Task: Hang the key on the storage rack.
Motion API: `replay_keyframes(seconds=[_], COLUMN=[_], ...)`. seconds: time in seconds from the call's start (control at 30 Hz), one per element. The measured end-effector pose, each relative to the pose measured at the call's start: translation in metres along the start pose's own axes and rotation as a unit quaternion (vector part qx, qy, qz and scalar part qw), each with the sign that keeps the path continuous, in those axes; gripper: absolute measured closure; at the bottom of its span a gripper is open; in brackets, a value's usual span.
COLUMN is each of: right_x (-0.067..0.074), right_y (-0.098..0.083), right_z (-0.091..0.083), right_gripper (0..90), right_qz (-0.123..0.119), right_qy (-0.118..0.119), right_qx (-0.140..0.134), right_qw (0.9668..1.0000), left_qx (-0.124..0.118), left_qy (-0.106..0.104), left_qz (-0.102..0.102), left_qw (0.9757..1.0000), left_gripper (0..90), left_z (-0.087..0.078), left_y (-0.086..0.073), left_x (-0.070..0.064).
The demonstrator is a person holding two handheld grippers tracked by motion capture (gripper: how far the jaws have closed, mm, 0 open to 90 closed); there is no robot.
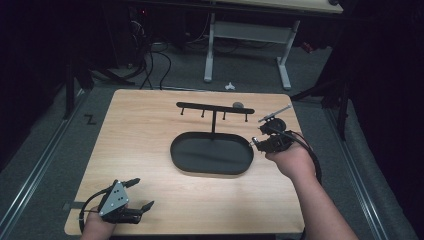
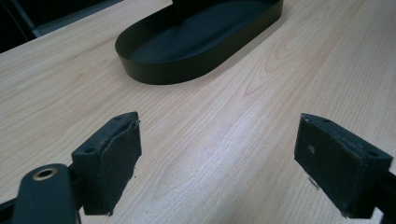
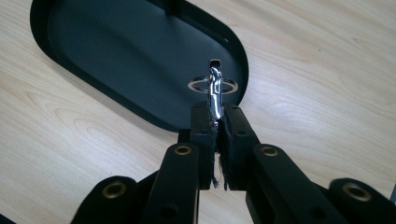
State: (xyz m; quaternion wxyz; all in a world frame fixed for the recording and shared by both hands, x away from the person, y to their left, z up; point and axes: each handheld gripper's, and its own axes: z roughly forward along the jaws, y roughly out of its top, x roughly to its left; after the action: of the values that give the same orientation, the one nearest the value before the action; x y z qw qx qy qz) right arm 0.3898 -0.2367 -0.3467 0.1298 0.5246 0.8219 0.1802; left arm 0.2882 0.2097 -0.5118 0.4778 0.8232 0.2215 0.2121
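Right gripper (image 3: 215, 116) clenched on a silver clasp (image 3: 214, 86) over the tray's (image 3: 56, 51) end; left gripper (image 2: 217, 163) released. Thin grip there — clasp could slip and drop.

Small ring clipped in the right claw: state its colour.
Shiny silver metal ring, seen best in the right gripper view.

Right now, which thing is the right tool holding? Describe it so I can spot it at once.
Start at the black oval tray in the middle of the table. At its right end, the right tool is shut on a small silver clip with a ring through it. It is the one shiny metal piece among matte black parts.
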Motion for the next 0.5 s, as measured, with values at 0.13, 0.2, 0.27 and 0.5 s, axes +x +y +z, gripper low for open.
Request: replay_keyframes(seconds=[0.13, 0.2, 0.27, 0.5], right_x=[-0.001, -0.001, -0.002, -0.003], right_y=[0.007, 0.011, 0.015, 0.026], right_z=[-0.003, -0.005, -0.006, -0.011], right_gripper=[85.0, 85.0, 85.0, 85.0], right_qz=[0.003, 0.004, 0.005, 0.009], right_qy=[-0.001, -0.001, -0.003, -0.004], right_qx=[-0.004, -0.006, -0.007, -0.011], right_qw=[1.0000, 1.0000, 1.0000, 0.9999], left_qx=[0.001, 0.000, 0.000, 0.001], left_qy=[-0.001, -0.001, -0.001, -0.001], left_qz=[0.001, 0.000, 0.000, -0.001], left_qw=[1.0000, 1.0000, 1.0000, 1.0000], left_gripper=[15.3, 15.2, 15.2, 15.3], left_z=[-0.001, -0.001, -0.001, -0.001], left_y=[0.000, 0.000, 0.000, 0.000], left_x=[0.000, 0.000, 0.001, 0.001])
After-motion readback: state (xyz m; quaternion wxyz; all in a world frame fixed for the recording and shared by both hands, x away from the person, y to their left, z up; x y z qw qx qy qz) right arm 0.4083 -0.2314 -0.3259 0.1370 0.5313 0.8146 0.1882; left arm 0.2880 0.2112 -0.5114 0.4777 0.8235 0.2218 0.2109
